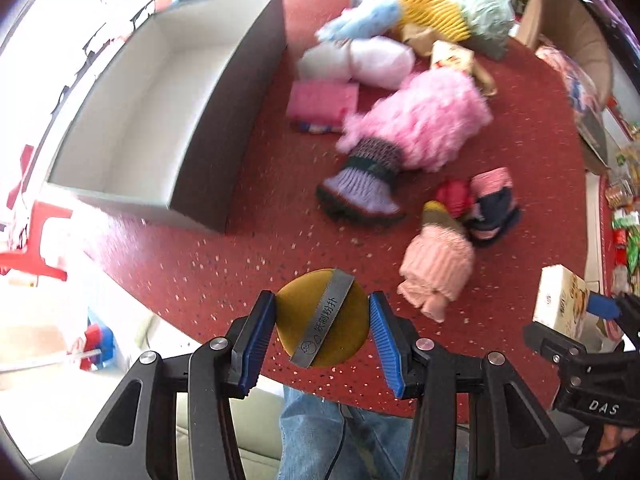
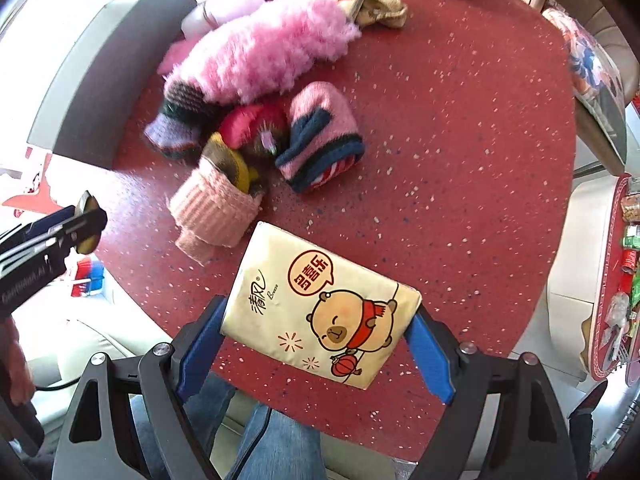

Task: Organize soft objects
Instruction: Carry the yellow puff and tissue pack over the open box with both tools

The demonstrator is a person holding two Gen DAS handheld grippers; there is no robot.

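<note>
L hand-held gripper (image 1: 322, 330) clamps a round yellow powder puff (image 1: 322, 317) w/ grey ribbon, above the near edge of the red desk (image 1: 260, 184). R hand-held gripper (image 2: 318, 344) grips a tissue pack (image 2: 320, 306) w/ cartoon bear, above the desk near a pink knit sock (image 2: 214, 210). Open grey box (image 1: 168, 96) sits at far left, beside the sock pile.

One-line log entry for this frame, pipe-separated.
left tool: shut on powder puff | right tool: shut on tissue pack | box: empty | socks: on table
</note>
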